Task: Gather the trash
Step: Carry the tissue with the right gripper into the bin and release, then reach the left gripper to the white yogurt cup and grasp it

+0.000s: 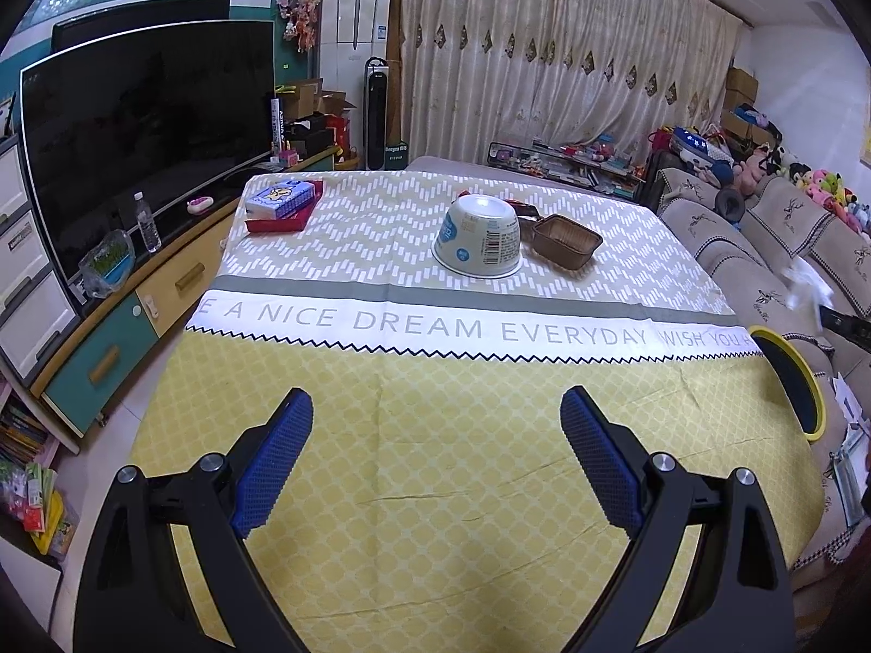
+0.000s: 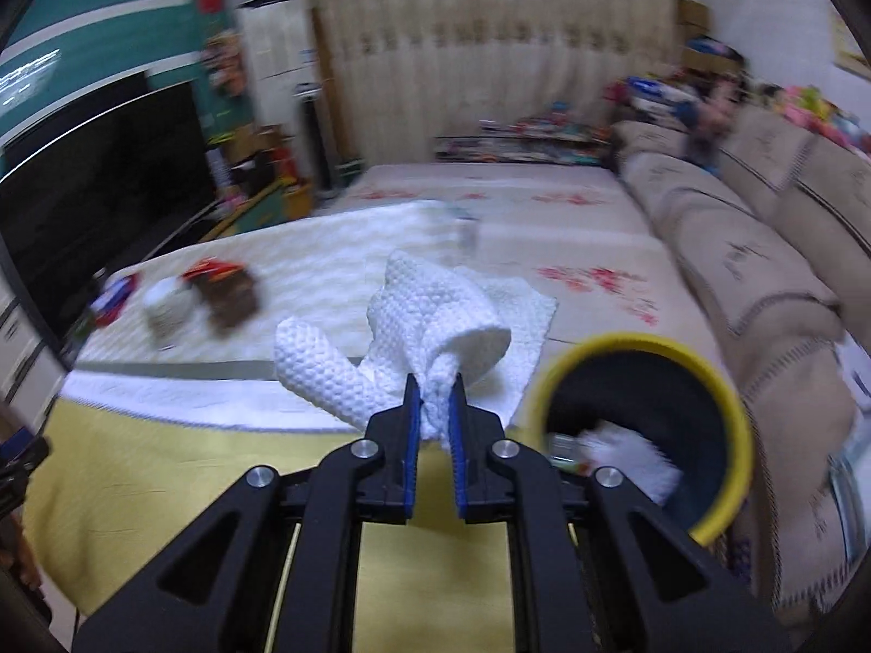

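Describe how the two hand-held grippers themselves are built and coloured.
Both match. The left hand-held gripper and the right hand-held gripper have matte black angular linkage arms with triangular cut-outs and round silver pivot bolts. Their fingers carry blue pads with a dotted texture. No cables, markings or sleeves show.

The tabletop point(image 1: 435, 435) is covered in matt woven cloth with faint creases. The left gripper point(image 1: 435, 413) is matt black plastic with bright metal pivot pins, its pads point(image 1: 277, 451) a dimpled blue rubbery texture. The paper towel point(image 2: 435, 326) looks soft, embossed with a fine bumpy grid. The upturned bowl point(image 1: 478, 242) seems smooth, slightly glossy paper or plastic; the brown tray point(image 1: 566, 242) beside it is ribbed. The bin point(image 2: 642, 435) has a smooth yellow plastic rim.
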### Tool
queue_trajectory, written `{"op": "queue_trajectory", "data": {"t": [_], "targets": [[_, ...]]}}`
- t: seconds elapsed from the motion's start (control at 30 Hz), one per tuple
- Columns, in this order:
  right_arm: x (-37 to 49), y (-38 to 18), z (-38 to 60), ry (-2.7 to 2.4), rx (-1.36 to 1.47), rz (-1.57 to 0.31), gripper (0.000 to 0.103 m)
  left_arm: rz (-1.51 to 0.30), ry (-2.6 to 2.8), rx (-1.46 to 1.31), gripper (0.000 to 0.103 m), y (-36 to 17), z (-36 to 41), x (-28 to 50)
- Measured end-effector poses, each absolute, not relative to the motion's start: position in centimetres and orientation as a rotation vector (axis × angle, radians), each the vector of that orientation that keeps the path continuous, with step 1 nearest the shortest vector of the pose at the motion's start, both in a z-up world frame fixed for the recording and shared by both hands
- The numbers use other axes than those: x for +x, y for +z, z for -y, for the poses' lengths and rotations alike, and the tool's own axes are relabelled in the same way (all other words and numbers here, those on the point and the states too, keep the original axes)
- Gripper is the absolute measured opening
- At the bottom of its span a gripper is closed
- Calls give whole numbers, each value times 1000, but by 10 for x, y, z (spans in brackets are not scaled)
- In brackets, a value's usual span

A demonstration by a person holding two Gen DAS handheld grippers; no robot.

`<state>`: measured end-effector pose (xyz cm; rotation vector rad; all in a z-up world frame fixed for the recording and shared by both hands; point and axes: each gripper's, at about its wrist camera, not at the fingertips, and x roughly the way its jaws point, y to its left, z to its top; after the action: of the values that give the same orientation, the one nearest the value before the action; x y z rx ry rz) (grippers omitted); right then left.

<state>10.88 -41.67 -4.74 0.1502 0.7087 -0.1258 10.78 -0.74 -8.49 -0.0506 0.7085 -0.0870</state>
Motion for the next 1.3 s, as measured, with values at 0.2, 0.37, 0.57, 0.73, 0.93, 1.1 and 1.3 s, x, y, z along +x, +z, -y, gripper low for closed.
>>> {"op": "queue_trajectory", "data": {"t": [0.2,0.37,0.57,0.73,0.93,1.1,1.3], "targets": [[99,-61,480,-286,207,-723,10,-704,-88,-41,91,-80,14,113],[103,-79,503,-354,229,-746,13,-711,-99,-22,91,-80,22,116],[118,-104,513,-386,241,-797,15,-722,-101,-13,91,-83,25,117],[116,-104,521,-457,219,-758,59,-728,-99,-11,91,-85,25,117],[105,-90,523,-488,232,-693,61,-723,-108,-6,91,-84,26,117],[99,-80,510,-478,213,-659,68,-723,-135,-18,91,-78,23,131],[104,-79,495,-437,197,-661,68,-756,-157,-3,93,-72,29,188]]}}
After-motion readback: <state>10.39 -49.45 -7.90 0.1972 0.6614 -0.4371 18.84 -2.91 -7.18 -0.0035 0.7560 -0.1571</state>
